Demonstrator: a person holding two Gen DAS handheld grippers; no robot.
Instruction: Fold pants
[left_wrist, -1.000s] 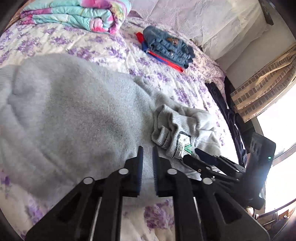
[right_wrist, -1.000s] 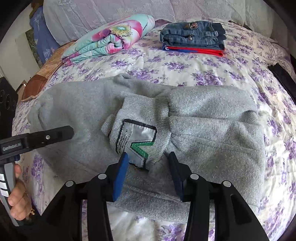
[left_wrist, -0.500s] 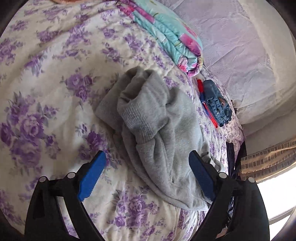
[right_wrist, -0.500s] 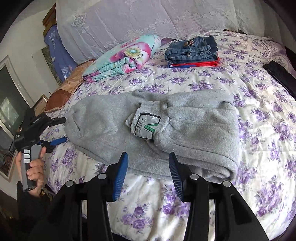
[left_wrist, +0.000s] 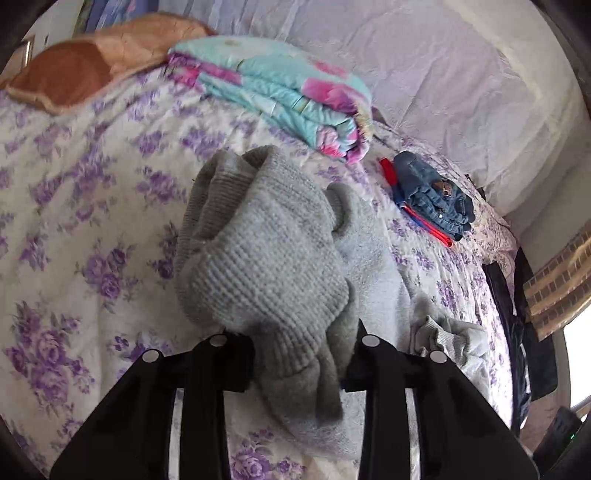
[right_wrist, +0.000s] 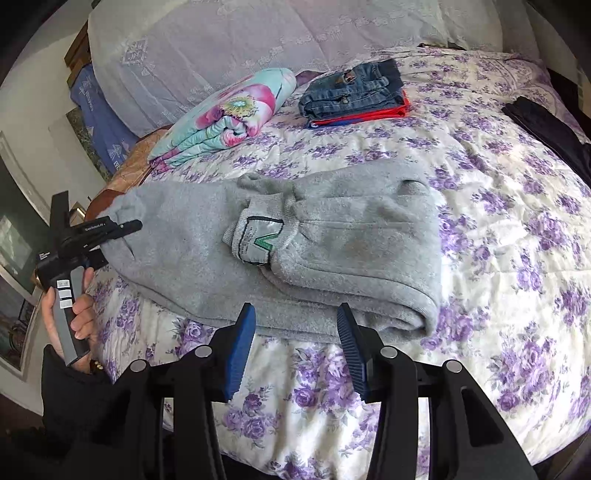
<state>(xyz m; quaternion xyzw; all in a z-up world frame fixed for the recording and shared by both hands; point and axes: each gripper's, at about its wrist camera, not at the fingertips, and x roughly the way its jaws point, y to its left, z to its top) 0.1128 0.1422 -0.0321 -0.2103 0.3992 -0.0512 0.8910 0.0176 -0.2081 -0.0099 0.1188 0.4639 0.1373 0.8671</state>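
Note:
Grey fleece pants (right_wrist: 332, 236) lie folded across the flowered bedspread (right_wrist: 498, 258), a ribbed cuff with a green-and-white label (right_wrist: 264, 240) on top. In the left wrist view my left gripper (left_wrist: 301, 363) is closed on the pants' ribbed end (left_wrist: 266, 266), which bulges between the jaws; its pads are hidden by the cloth. In the right wrist view that gripper (right_wrist: 125, 227) meets the pants' left end. My right gripper (right_wrist: 295, 347) is open and empty, just in front of the pants' near edge, above the bedspread.
A folded turquoise and pink quilt (right_wrist: 225, 118) and a stack of folded jeans on red cloth (right_wrist: 354, 92) lie at the back of the bed. Dark garments (right_wrist: 550, 129) lie at the right edge. A brown pillow (left_wrist: 85, 70) sits far left.
My left gripper has moved onto the pants' left end and closed on the ribbed cloth. My right gripper has backed away from the label and stays open.

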